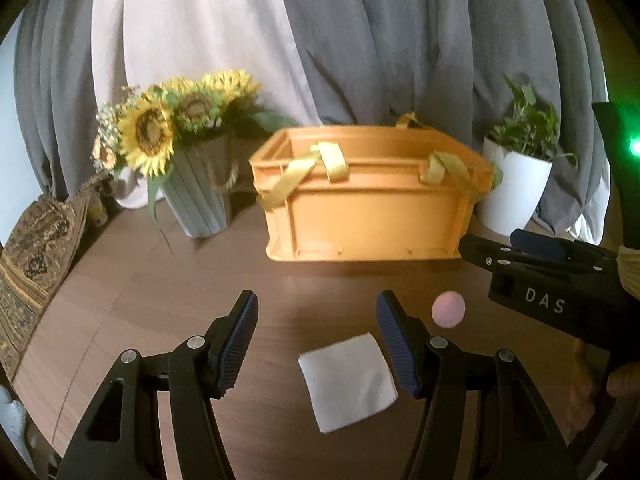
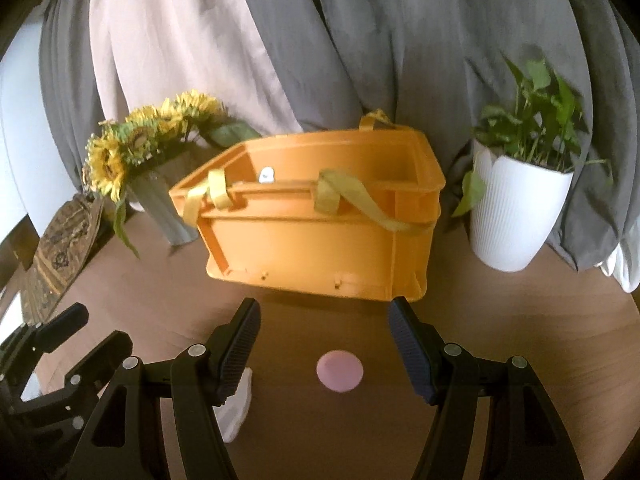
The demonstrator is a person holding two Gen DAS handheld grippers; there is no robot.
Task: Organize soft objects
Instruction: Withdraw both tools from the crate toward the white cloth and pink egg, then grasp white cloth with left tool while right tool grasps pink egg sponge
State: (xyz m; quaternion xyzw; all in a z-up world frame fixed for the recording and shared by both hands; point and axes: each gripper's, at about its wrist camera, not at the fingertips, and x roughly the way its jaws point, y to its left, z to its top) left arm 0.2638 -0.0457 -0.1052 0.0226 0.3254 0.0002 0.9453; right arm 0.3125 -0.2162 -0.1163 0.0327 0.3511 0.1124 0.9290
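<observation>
The round brown wooden table (image 1: 160,280) carries everything here. At its far side sits the open orange plastic crate with yellow ribbon handles (image 2: 320,240), which I judge to be the bin for the soft things; it stands within reach of both tools, its mouth up so items can be dropped in. A small white object (image 2: 266,175) already shows inside near the front wall; what it is cannot be told. To the crate's left stands a grey ribbed vase of artificial sunflowers (image 1: 200,196), to its right a white ribbed pot with a green plant (image 2: 520,216), both apparently decoration.

Nearer lies a white square folded cloth (image 1: 348,380), flat on the table, between and just below the spread fingers of the left gripper (image 1: 316,344), closer to the right finger. The small round pink soft pad (image 2: 340,370) lies between the wide-apart fingers of the right gripper (image 2: 324,348), slightly right of centre and untouched. Both tools hold nothing, seemingly each lined up over its own item.
</observation>
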